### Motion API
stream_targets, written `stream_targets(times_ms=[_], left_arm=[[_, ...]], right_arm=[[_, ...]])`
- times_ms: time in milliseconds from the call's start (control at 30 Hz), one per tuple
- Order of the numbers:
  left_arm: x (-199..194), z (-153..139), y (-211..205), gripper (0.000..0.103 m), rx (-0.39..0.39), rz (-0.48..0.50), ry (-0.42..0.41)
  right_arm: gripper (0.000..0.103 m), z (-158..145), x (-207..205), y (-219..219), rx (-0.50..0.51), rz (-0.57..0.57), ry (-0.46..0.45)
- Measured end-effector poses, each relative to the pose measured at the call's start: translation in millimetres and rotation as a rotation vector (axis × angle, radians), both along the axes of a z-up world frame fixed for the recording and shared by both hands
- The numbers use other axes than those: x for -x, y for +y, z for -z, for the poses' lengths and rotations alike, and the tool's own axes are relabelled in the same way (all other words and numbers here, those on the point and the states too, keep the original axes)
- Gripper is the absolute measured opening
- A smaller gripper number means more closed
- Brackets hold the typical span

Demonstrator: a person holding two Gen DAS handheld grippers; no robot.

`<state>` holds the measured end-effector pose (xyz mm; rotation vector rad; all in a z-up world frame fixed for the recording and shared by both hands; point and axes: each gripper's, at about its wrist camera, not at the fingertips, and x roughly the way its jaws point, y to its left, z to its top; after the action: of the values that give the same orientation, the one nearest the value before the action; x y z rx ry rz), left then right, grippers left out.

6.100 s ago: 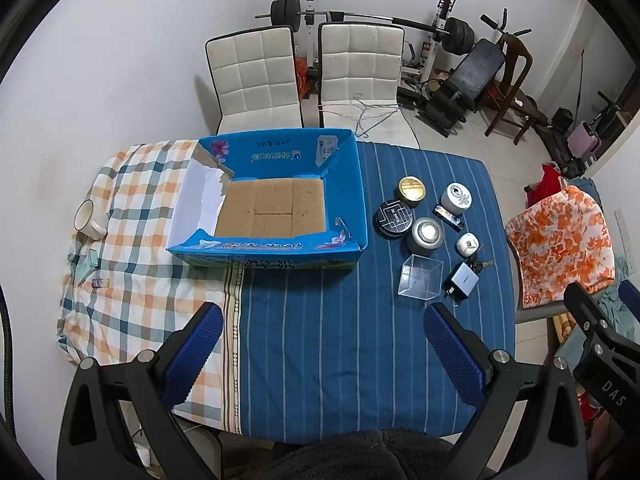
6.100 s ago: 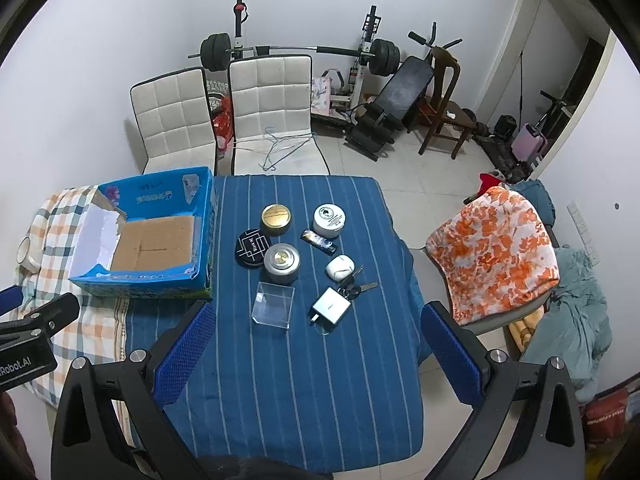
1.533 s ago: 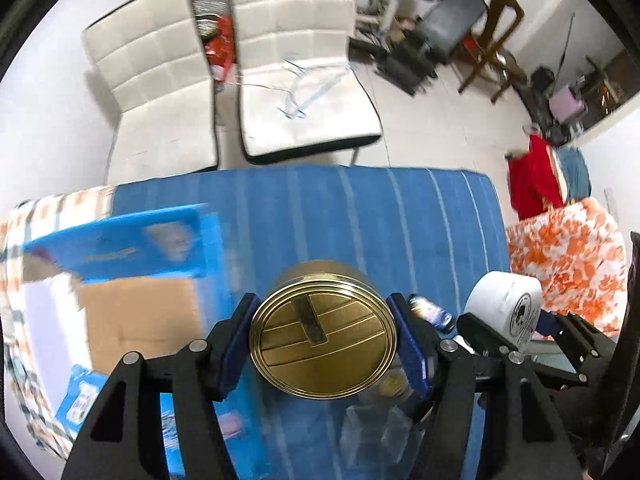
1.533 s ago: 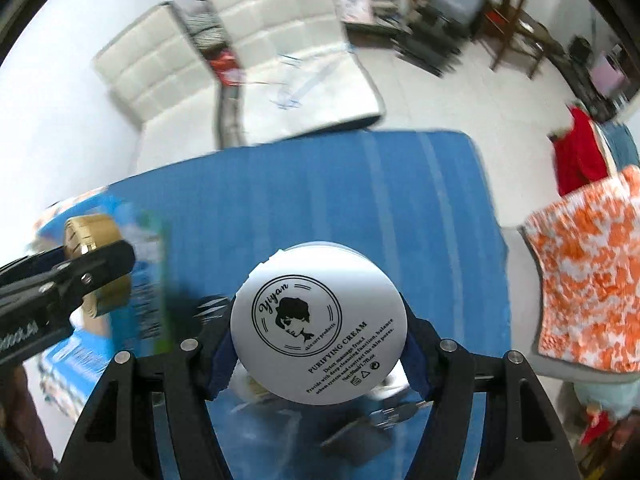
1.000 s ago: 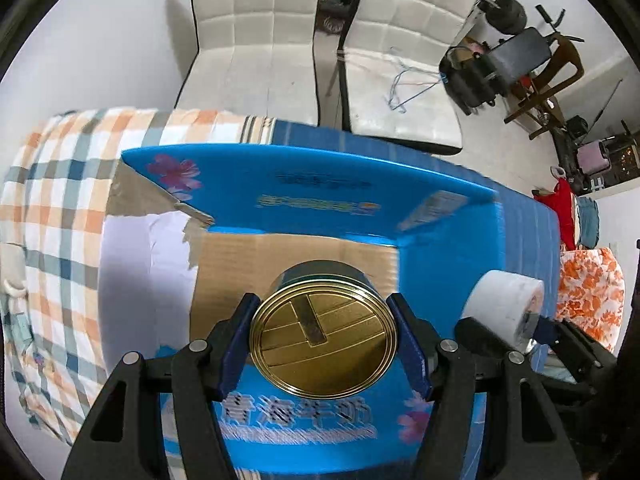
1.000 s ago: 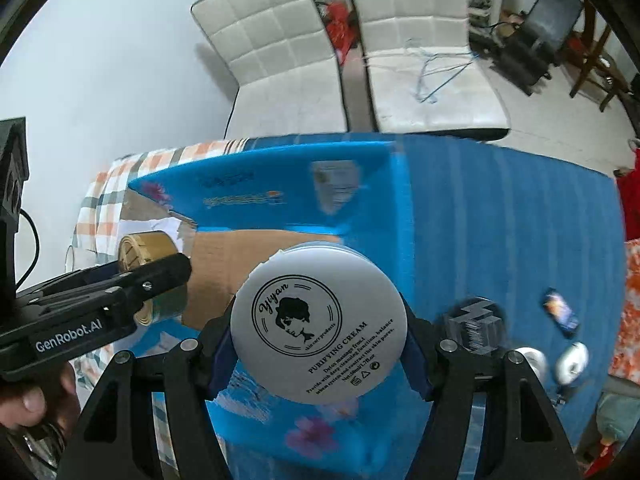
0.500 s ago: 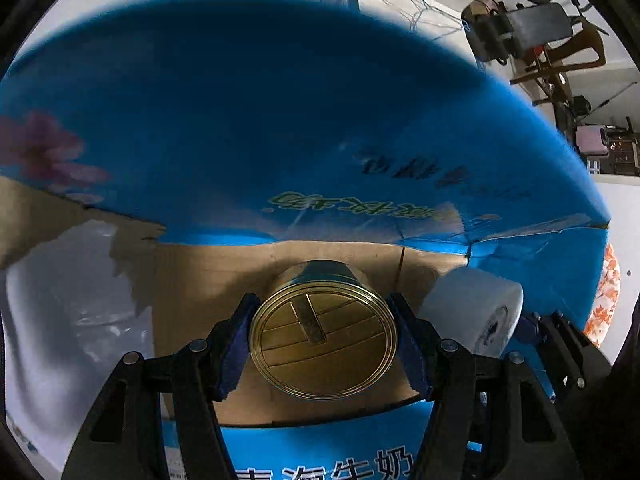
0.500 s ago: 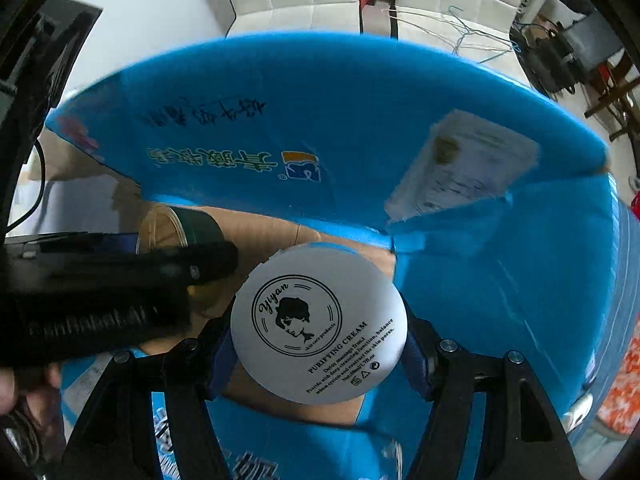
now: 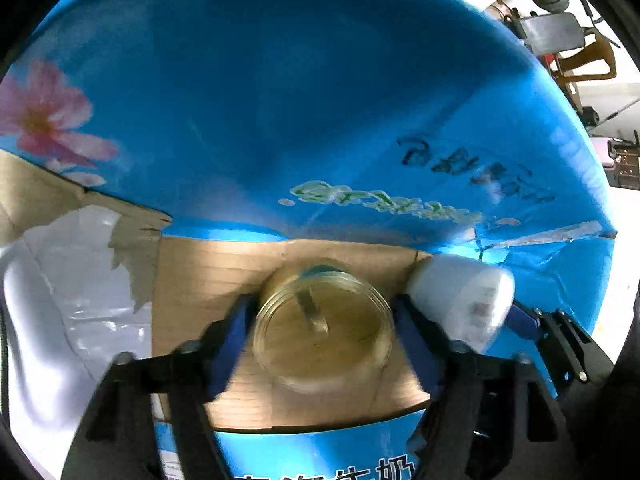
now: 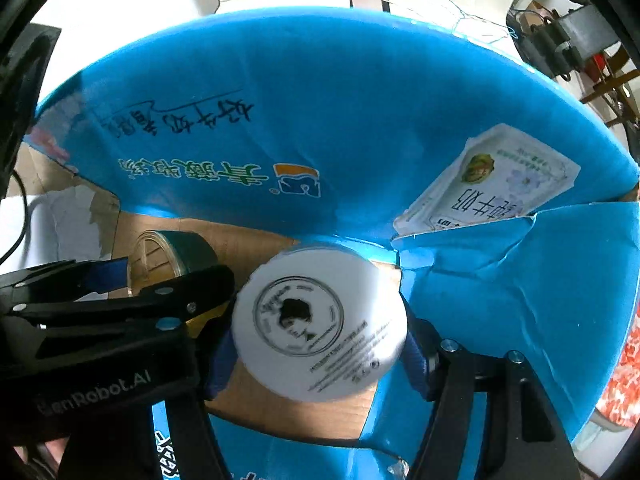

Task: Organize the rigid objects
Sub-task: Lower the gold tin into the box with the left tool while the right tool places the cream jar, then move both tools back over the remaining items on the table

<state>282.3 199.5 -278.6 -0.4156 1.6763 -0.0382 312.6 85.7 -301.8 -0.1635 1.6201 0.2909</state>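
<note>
The big blue printed cardboard box with its bare brown floor fills the space ahead of both tongs. The left tongs sit down inside it with the round gold-lidded tin between the blue pads, which look parted a little, so whether they grip it I cannot tell. Just right of them, the right tongs clasp the white round cream jar near the far right corner. Both lids face the tongs; I'd judge the floor lies just past each.

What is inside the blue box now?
Inside the blue box, over its brown cardboard floor, are a gold tin and a white cream jar. The floor beneath them is hidden.
</note>
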Motion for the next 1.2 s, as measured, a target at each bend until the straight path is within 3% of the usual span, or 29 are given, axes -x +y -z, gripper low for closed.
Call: stream_targets(times_ms=[133,200,533,800,933,1200], left_arm=[[2.4,-9.1,3.5,0.097,-0.037,0.002,-0.016],[6.1,-16.3,4.2,0.1,-0.038,0.005,-0.024],[55.0,-80.6,4.7,0.102,-0.211,0.092,-0.192],[104.3,-113.1,25.4,0.102,-0.25,0.076,-0.282],[104.0,-127.3,10.7,0.102,-0.241,0.061,-0.311],[141.3,-177.2,3.4,0.102,-0.279,0.088,-0.385]], right_arm=[[0.086,-9.6,6.3,0.3,0.025,0.003,-0.024],[0.09,-16.0,12.9,-6.1,0.002,0.02,-0.016],[0.093,-55.4,59.5,-35.1,-0.03,0.115,-0.068],[0.093,-102.8,106.6,-45.0,-0.04,0.136,-0.155],[0.093,-133.4,121.9,-46.2,-0.06,0.153,-0.191],[0.093,-187.8,161.1,-47.6,-0.101,0.157,-0.26]])
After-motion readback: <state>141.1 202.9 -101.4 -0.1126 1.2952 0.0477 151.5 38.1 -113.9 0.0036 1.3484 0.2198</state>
